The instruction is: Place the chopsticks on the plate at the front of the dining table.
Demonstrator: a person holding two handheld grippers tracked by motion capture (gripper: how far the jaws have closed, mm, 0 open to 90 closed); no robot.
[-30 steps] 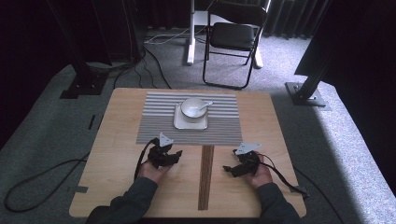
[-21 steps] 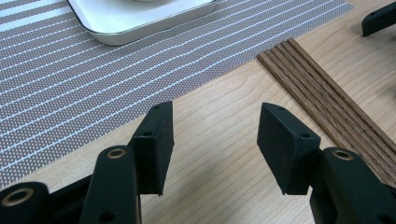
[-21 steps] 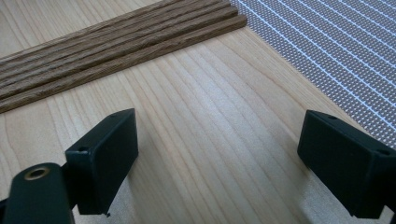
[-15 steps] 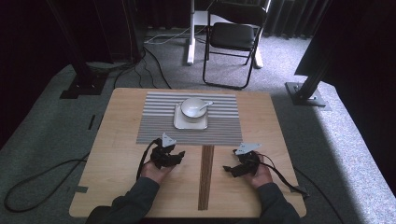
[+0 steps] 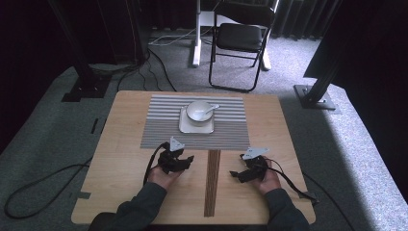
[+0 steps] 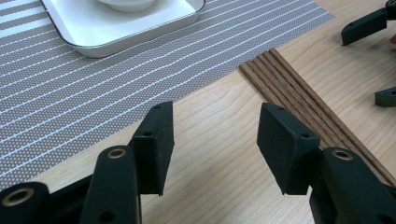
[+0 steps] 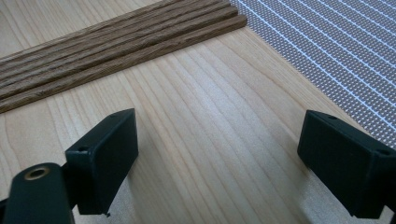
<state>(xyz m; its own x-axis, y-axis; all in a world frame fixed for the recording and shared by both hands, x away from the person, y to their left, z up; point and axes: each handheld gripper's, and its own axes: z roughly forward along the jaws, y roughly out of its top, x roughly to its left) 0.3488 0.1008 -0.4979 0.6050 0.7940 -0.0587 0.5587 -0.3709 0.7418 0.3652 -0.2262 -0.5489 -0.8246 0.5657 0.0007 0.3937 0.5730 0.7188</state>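
High view, table: a pale wooden table (image 5: 120, 159) carries a striped grey placemat (image 5: 159, 130) at its far middle, set where a diner's place would be.
High view, dishes: a square white tray (image 5: 185, 127) sits on the mat with a round bowl (image 5: 198, 110) on it; a spoon (image 5: 211, 108) leans out of the bowl to the right.
High view, sticks: a bundle of dark wooden sticks (image 5: 211, 183) lies lengthwise from the mat's near edge toward the person, between the two hands, so either one could reach it.
High view, grippers: the left hand-held gripper (image 5: 185, 160) and the right hand-held gripper (image 5: 234, 174) rest low on the table either side of the bundle, each pointing inward at it and neither touching it.
Left gripper view, jaws: the left hand-held gripper (image 6: 212, 133) stands released, bare wood between the jaws; the sticks (image 6: 299, 102) run just to their right, the tray (image 6: 93, 42) well ahead.
Right gripper view, jaws: the right hand-held gripper (image 7: 219, 163) is spread wide and holds nothing; the sticks (image 7: 116, 46) lie ahead, apart from it, the mat (image 7: 336, 51) to the right.
Judgement: both look poised to close in on the sticks.
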